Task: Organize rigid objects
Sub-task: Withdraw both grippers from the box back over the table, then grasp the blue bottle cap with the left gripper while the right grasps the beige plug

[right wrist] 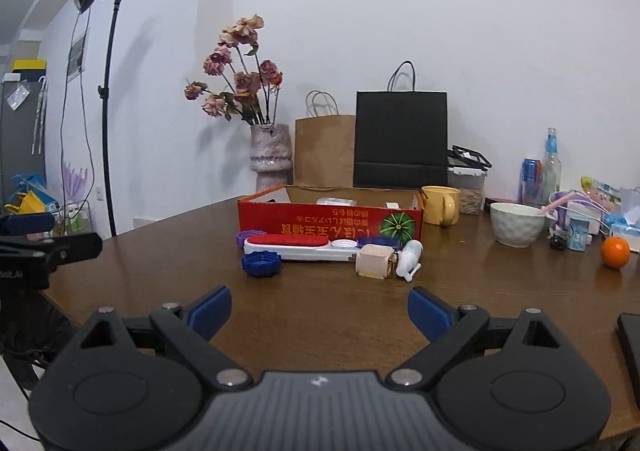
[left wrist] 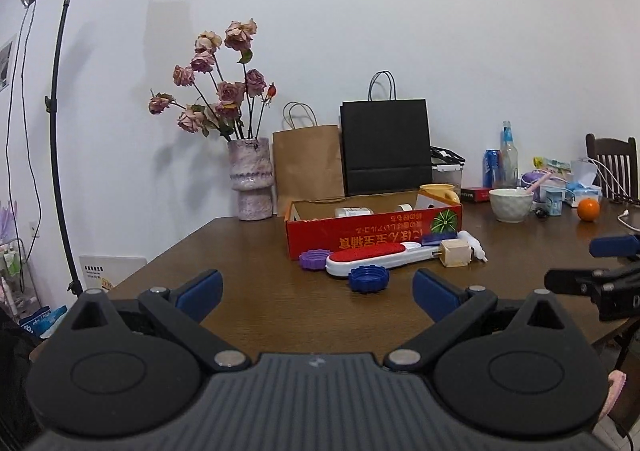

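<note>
**Two open grippers face the red box**

Both the left gripper (left wrist: pixel 318 293) and right gripper (right wrist: pixel 320 311) hover over the wooden table (left wrist: pixel 248 303), jaws wide apart with nothing between them. Ahead, the red cardboard box (left wrist: pixel 374 233) stands open; just before it lie a red-and-white brush (left wrist: pixel 380 257), a blue gear-shaped lid (left wrist: pixel 368 279), a purple one (left wrist: pixel 315 259) and a wooden cube (left wrist: pixel 455 254). Only the right wrist view shows the yellow mug (right wrist: pixel 440 205) whole, beside the box, and a dark flat object (right wrist: pixel 630 355) at the right edge.
</note>
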The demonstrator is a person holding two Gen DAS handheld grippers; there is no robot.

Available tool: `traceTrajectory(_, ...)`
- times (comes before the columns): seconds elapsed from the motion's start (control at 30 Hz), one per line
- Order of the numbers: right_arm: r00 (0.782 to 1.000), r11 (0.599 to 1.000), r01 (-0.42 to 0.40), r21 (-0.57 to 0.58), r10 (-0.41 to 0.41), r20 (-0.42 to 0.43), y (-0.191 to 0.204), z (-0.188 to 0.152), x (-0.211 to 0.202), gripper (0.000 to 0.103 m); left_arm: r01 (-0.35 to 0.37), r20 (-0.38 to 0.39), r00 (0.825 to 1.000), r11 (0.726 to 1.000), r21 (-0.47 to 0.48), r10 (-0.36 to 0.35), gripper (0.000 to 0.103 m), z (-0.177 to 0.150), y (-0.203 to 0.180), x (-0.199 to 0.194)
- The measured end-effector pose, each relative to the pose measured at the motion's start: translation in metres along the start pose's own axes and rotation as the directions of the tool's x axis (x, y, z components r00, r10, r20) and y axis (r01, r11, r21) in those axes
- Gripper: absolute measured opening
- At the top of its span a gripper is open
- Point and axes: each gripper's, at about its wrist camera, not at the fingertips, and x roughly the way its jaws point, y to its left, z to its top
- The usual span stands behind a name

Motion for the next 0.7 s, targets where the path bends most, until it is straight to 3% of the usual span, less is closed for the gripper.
traceTrajectory(0.27,1.000,1.000,0.016,0.008,-0.016,0.001,-0.006,-0.003,0.006,0.095,0.003,0.010,1.000,1.000,-0.019,-0.003,0.103,0.002,0.000,0.004)
traceTrajectory(0.7,0.997,0.999,0.014,0.047,-0.011,-0.072,-0.027,0.011,0.065,0.094,0.033,-0.114,0.993,0.999,-0.014,-0.034,0.103,0.002,-0.018,0.074)
